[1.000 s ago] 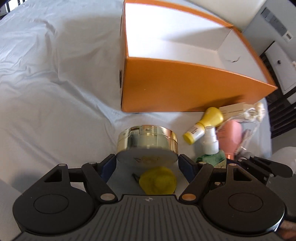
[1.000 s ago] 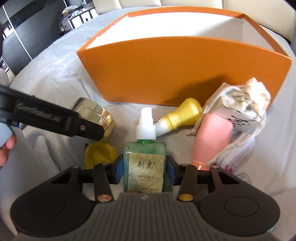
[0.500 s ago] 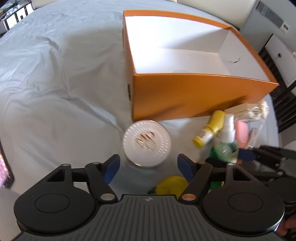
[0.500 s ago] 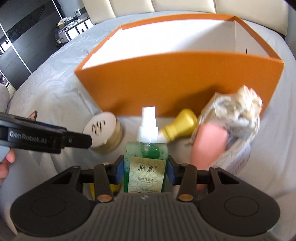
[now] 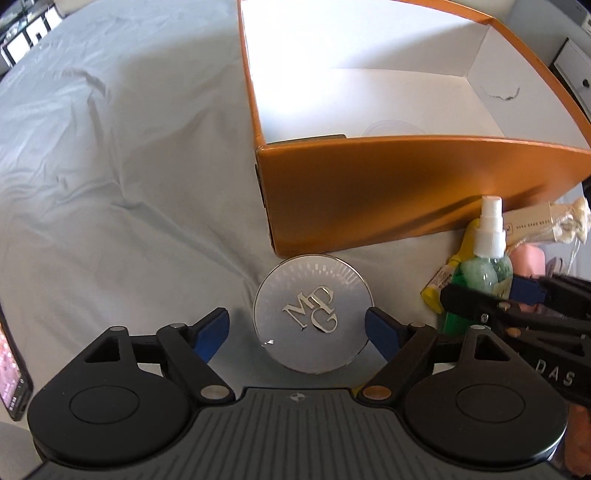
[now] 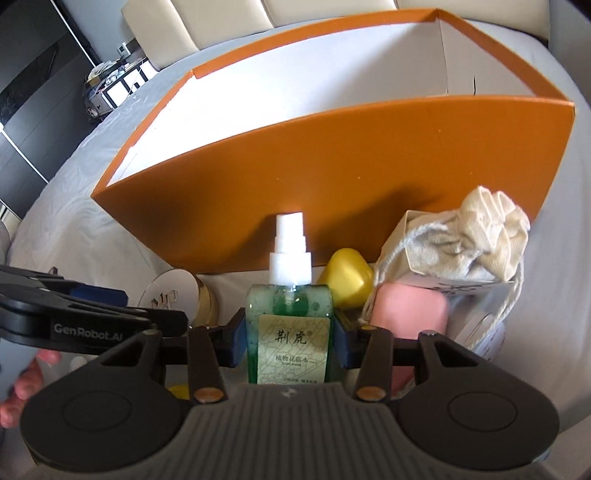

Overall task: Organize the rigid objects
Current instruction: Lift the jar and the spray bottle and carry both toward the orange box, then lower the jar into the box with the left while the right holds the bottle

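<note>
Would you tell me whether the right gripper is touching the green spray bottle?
Touching: the right wrist view shows the right gripper with both jaws pressed against the green spray bottle.

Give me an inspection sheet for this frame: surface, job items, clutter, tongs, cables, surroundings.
Surface: wrinkled grey bedsheet.
Job's things: orange box, open; round jar upright beside it; green spray bottle; yellow bottle; pink item.
Clutter: drawstring pouch; phone at the edge.
Tongs: left tongs just opened, astride the jar, pads clear; right tongs clamp the spray bottle.
Cables: nothing seen.
Surroundings: cream headboard, dark cabinet.
</note>
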A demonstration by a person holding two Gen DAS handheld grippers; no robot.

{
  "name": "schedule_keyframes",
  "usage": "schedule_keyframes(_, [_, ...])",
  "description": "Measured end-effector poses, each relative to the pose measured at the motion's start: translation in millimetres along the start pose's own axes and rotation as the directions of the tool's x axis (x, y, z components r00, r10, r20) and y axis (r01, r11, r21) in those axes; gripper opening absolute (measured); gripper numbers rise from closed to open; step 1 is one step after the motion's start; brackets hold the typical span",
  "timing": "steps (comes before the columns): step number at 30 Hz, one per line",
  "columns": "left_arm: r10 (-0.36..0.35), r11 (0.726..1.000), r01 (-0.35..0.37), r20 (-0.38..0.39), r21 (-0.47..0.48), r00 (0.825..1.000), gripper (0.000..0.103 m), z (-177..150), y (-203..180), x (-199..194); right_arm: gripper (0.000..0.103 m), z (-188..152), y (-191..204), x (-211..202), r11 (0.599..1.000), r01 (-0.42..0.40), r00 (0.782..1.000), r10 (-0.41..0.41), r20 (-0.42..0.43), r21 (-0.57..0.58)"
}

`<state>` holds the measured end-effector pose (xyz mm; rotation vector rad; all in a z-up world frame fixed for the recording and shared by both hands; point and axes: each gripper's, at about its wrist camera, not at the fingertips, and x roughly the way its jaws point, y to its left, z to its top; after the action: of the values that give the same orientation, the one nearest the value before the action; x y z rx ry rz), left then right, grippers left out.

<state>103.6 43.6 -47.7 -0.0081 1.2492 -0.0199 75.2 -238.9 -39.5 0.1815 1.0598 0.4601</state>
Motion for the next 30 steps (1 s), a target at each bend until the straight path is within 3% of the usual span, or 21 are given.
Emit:
schedule_keyframes(7, [-0.027, 0.999, 0.026, -0.017, -0.042, 0.999, 0.103, 2, 0, 8, 0.049, 2, -1, 6, 1.0, -0.019, 1.0, 0.019, -0.015, -0.004])
schedule_keyframes(12, [0.004, 1.0, -0.006, -0.066, -0.03, 0.998, 0.103, 4, -7, 21, 0.05, -2, 0, 6, 1.0, -0.016, 1.0, 0.016, -0.013, -0.022])
schedule_keyframes(16, [-0.018, 0.999, 0.016, -0.064, -0.033, 0.998, 0.088, 8, -9, 23, 0.049, -3, 1, 6, 0.999, -0.015, 1.0, 0.014, -0.013, -0.029])
schedule_keyframes(21, [0.003, 1.0, -0.003, -0.016, -0.026, 1.0, 0.087, 2, -11, 9, 0.049, -5, 2, 4, 0.999, -0.016, 1.0, 0.015, -0.008, -0.028])
schedule_keyframes(30, [-0.072, 0.997, 0.073, 0.16, 0.001, 0.985, 0.087, -23, -11, -53, 0.048, -15, 6, -32, 0.999, -0.024, 0.995, 0.029, 0.099, -0.047])
